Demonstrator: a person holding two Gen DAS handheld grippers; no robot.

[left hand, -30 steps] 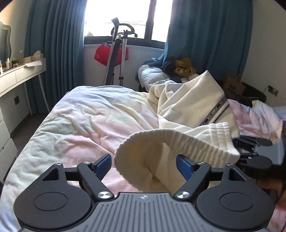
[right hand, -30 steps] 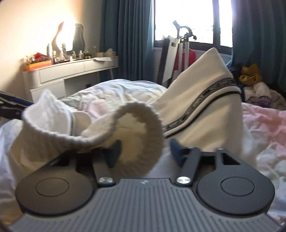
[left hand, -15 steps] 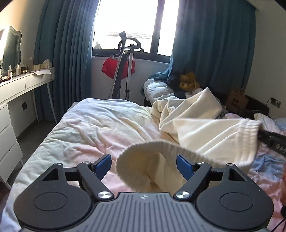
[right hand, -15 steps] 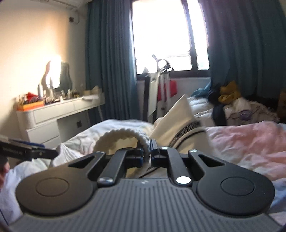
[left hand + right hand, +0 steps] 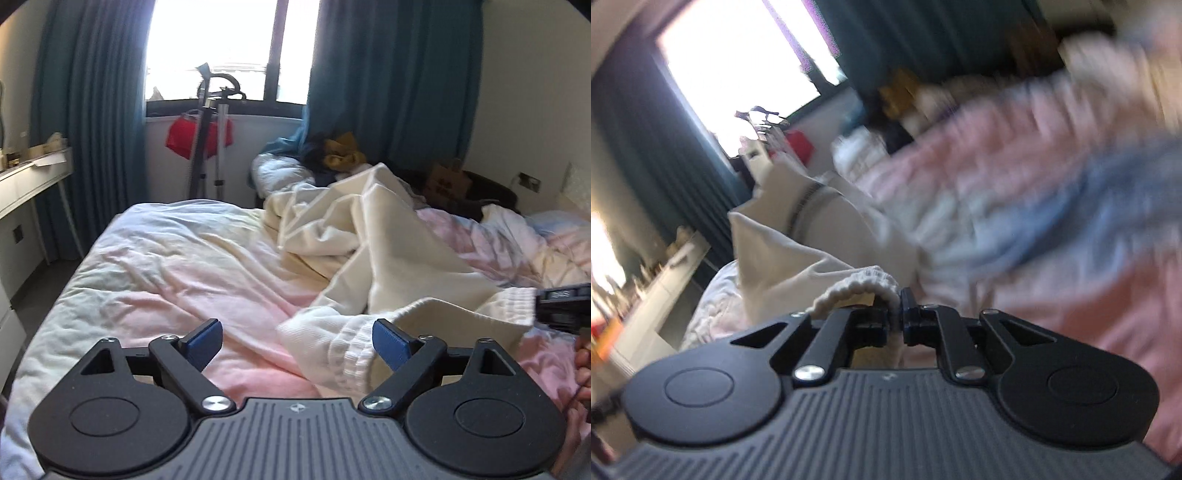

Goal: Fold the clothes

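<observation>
Cream trousers [image 5: 388, 236] lie crumpled across the pink and white bedding [image 5: 177, 266]. Their ribbed waistband [image 5: 343, 343] rests between the blue pads of my left gripper [image 5: 297, 334], close to the right pad. Those jaws are opening and press on nothing. At the right edge of the left wrist view, my right gripper [image 5: 561, 306] pinches the waistband's far end. In the blurred, tilted right wrist view, my right gripper [image 5: 900, 314] is shut on the ribbed waistband [image 5: 864, 286], and the trousers [image 5: 783, 251] with a dark side stripe trail away behind it.
A clothes stand with a red garment [image 5: 199, 136] is under the window. A pile of clothes [image 5: 332, 155] sits past the bed's far end. A white dresser [image 5: 22, 184] lines the left wall. A hand [image 5: 583, 365] shows at the right edge.
The right gripper shut on the waistband, rolled, and pulled it to the right. The waistband loop flattened onto the bed. The left jaws spread wider and no longer touch the band on both sides.
</observation>
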